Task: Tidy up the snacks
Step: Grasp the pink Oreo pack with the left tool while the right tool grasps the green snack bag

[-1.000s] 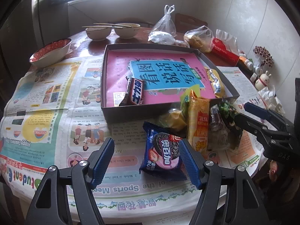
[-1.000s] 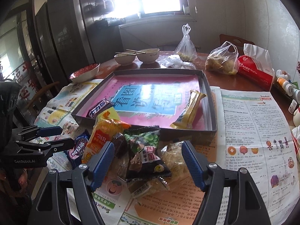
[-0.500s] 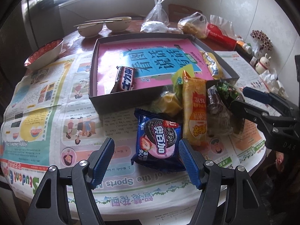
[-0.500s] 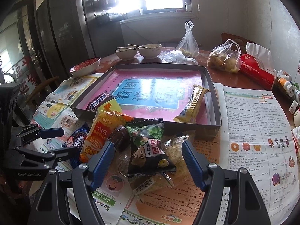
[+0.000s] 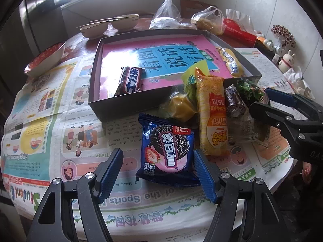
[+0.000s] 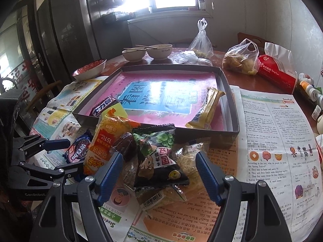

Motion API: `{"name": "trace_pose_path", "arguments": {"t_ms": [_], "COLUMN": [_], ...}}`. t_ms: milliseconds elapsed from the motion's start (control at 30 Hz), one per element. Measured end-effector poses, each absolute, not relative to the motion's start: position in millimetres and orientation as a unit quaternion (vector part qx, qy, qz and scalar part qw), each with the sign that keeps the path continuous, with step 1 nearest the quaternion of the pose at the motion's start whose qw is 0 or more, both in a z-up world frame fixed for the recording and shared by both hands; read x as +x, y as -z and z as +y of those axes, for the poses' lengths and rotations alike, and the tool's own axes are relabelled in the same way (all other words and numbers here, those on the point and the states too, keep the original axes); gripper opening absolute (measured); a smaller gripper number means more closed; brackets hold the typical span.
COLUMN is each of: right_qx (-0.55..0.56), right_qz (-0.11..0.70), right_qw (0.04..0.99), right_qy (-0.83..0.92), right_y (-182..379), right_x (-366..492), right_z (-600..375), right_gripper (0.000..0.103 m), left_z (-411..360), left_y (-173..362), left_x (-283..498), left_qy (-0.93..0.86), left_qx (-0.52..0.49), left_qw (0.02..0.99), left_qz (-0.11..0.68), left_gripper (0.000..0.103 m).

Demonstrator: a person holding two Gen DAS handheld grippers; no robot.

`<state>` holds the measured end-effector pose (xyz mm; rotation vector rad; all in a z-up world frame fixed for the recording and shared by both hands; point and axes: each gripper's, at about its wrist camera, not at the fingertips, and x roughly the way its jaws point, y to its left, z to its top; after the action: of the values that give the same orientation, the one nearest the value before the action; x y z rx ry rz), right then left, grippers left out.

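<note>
The left claw (image 5: 158,174) is spread wide over the newspaper-covered worktop (image 5: 48,125), its blue pads either side of the near end of a blue cookie pack (image 5: 167,151) — not pinching it. The pack lies flat, glossy, printed with a dark sandwich cookie and a strawberry. Behind it stands a dark shallow box (image 5: 125,104) lined with a pink and blue sheet; a brown chocolate bar (image 5: 131,79) lies at its near left, a gold wafer bar (image 5: 229,61) along its right wall.

Right of the cookie pack sits the loose heap, just outside the box's front wall: a yellow crumpled bag (image 5: 181,106), a long orange-yellow pack (image 5: 213,117) leaning toward the box edge, then a small dark brown roll (image 5: 234,102).

Further right, the right claw (image 6: 159,174) is also spread — its pads flank a black and green pea packet (image 6: 159,157) lying atop clear bags of pale noodle-like snacks (image 6: 189,161), without closing on it.
</note>
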<state>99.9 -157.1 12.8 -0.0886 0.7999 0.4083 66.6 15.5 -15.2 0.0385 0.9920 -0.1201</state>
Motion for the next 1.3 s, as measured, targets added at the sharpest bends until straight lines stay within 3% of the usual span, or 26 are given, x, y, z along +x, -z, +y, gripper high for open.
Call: {"name": "trace_pose_path", "arguments": {"t_ms": [267,633,767,933,1133,1300], "right_qx": [-0.058,-0.093,-0.086,-0.069,-0.058,-0.051], "right_qz": [0.378,0.364,0.364,0.365,0.367,0.366], "right_qw": [0.906,0.906,0.905,0.905,0.905,0.907], "right_qy": [-0.184,-0.194,-0.201,-0.206,-0.207,-0.203], "right_y": [-11,-7,-5,-5,-5,-6], "right_x": [103,107,109,111,111,111], "right_z": [-155,-141,-142,-146,-151,-154], "right_gripper": [0.072,0.045,0.041,0.04,0.039,0.038], "left_z": [15,16,15,15,16,22], "left_y": [20,23,23,22,21,20], "left_x": [71,77,78,79,76,74], "left_qy": [0.057,0.055,0.057,0.066,0.083,0.091], "left_qx": [0.012,0.002,0.001,-0.007,-0.009,-0.025], "left_qw": [0.876,0.875,0.877,0.879,0.881,0.88], "left_qz": [0.48,0.481,0.478,0.472,0.465,0.465], "left_gripper": [0.073,0.073,0.073,0.069,0.054,0.053]}}
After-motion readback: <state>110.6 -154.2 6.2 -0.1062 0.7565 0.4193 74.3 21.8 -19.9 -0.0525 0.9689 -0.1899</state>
